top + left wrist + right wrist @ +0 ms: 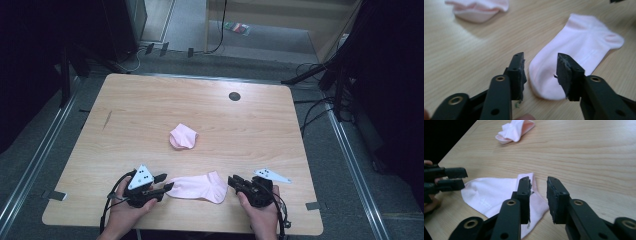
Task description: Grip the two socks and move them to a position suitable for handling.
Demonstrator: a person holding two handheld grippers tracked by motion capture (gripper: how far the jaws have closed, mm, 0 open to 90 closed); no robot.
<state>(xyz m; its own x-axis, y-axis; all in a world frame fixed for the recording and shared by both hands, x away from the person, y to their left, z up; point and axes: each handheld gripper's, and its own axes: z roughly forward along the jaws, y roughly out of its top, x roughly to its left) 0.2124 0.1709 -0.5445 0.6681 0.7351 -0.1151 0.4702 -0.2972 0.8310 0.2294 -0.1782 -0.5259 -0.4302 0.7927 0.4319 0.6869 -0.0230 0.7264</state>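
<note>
A pale pink sock (197, 187) lies flat near the table's front edge, between my two grippers. In the left gripper view my left gripper (540, 58) stands open, its pads at either side of the sock's toe end (579, 50) without pressing on it. In the high view the left gripper (165, 182) sits at the sock's left end. My right gripper (539, 181) is open by a narrow gap over the sock's cuff end (494, 195), and in the high view it (232, 181) sits at the sock's right end. A second pink sock (183, 136) lies crumpled at mid-table.
The wooden table (150, 110) has a dark round grommet (234, 96) near its far edge. Black stands and cables (320, 75) ring the table on the floor. The left gripper (451, 178) shows at the left of the right gripper view.
</note>
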